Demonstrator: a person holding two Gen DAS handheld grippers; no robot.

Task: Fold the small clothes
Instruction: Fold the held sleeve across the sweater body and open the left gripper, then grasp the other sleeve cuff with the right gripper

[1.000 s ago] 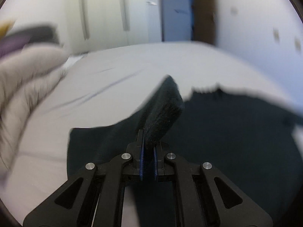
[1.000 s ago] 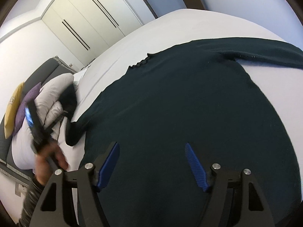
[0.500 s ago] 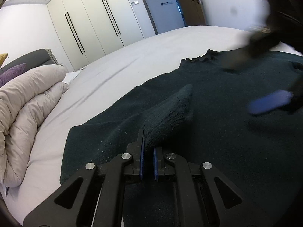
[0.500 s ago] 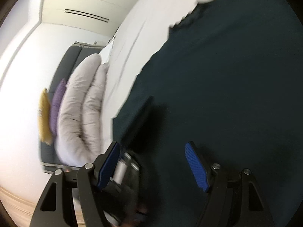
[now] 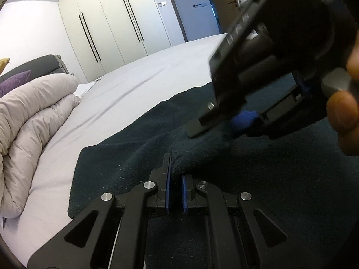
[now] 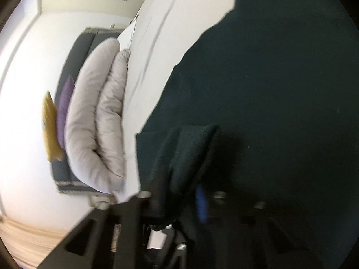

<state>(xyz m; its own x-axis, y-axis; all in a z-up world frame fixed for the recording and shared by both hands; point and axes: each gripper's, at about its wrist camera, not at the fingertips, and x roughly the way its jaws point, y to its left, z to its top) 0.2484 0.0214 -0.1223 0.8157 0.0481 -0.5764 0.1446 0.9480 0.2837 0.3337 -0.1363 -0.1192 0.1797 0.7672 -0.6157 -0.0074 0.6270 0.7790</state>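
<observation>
Left gripper (image 5: 175, 185) clamps sweater sleeve (image 5: 197, 154); right gripper (image 6: 184, 192) closing around same sleeve. You risk bunching fold.

A wide bed under a pale grey sheet (image 5: 134, 94) fills the middle; at nine o'clock a bunched beige quilted duvet (image 5: 29, 121) lies against a dark grey padded headboard (image 5: 38, 63); tall cream wardrobe doors with black bar handles (image 5: 116, 27) stand at twelve; white walls (image 5: 29, 29) bright with light.

Dark teal knit sweater (image 5: 280, 179) spread flat on the bed (image 5: 139, 85), its cuff (image 5: 193, 154) raised over the body.
</observation>
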